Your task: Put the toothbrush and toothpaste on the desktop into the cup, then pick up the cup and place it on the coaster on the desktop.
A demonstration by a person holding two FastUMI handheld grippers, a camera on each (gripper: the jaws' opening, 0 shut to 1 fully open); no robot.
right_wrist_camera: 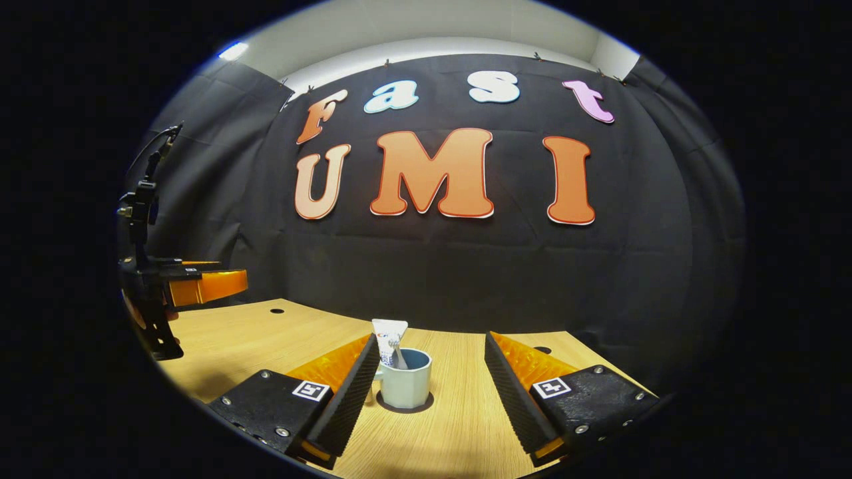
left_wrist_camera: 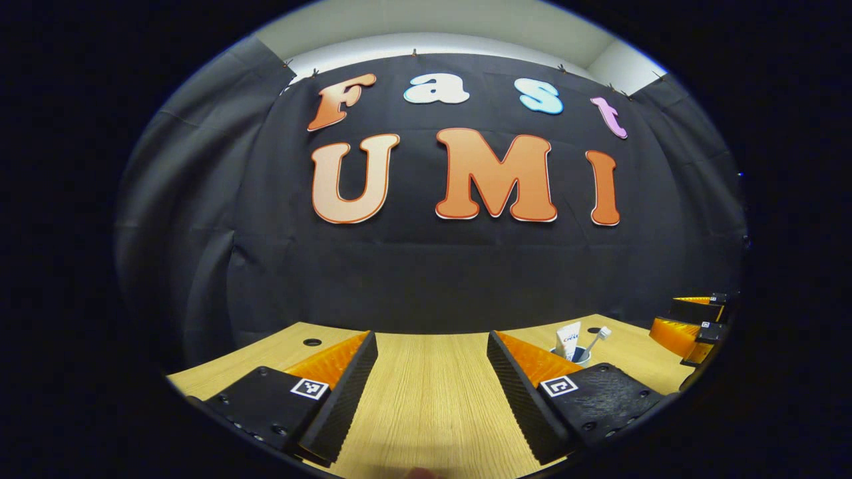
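Right tool (right_wrist_camera: 429, 392) level, fingers wide apart, cup (right_wrist_camera: 406, 379) on coaster (right_wrist_camera: 426, 403) between.

In the left gripper view the cup (left_wrist_camera: 578, 354) is mostly tucked behind that gripper's own right finger (left_wrist_camera: 532, 372), so you just get a sliver of rim. The toothpaste (left_wrist_camera: 568, 340) and toothbrush (left_wrist_camera: 597, 338) poke out of it, lower halves hidden inside. The other gripper (left_wrist_camera: 695, 319) is chopped off by the picture's right edge, can't tell how its fingers stand.

In the right gripper view the coaster (right_wrist_camera: 405, 406) is nearly all covered by the cup (right_wrist_camera: 406, 379), only a dark ring peeks out. The toothbrush (right_wrist_camera: 399, 356) in front of the toothpaste (right_wrist_camera: 387, 340) is too small to make out properly.
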